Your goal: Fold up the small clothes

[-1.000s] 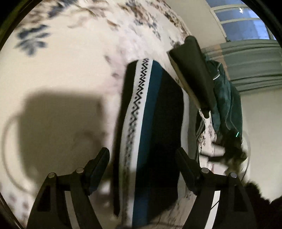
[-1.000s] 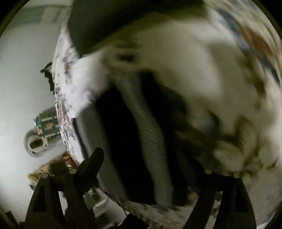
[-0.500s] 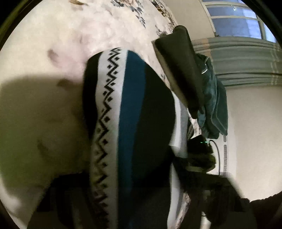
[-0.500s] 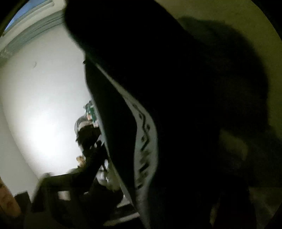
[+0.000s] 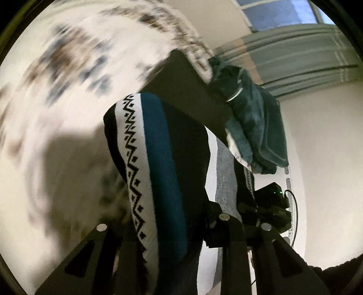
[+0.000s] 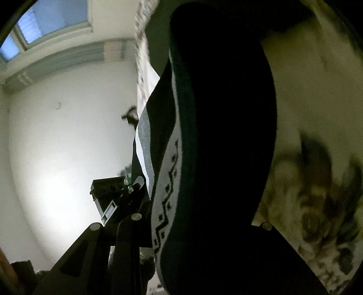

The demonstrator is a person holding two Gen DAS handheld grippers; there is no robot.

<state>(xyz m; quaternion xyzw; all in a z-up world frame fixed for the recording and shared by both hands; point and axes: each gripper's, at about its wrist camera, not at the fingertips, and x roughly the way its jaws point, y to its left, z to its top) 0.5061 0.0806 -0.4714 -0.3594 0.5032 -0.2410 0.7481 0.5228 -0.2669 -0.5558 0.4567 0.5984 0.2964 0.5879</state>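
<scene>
A small knitted garment [image 5: 163, 158] with black, white zigzag, blue and grey bands hangs lifted over the floral bedsheet [image 5: 56, 102]. My left gripper [image 5: 168, 229] is shut on its near edge; the cloth drapes over the fingers. In the right wrist view the same garment [image 6: 217, 136] fills the middle, dark and backlit. My right gripper [image 6: 199, 229] is shut on its edge. The other gripper [image 6: 113, 195] shows at the left of that view, holding the same cloth.
A dark folded garment [image 5: 181, 84] lies on the bed beyond. A teal towel pile [image 5: 256, 122] lies at the bed's edge on the right. White wall [image 6: 68, 147], curtain and window [image 5: 283, 13] are behind.
Both grippers were open over the flat garment a second ago. They have since shut on its edge and lifted it off the bed, and the views have swung toward the wall.
</scene>
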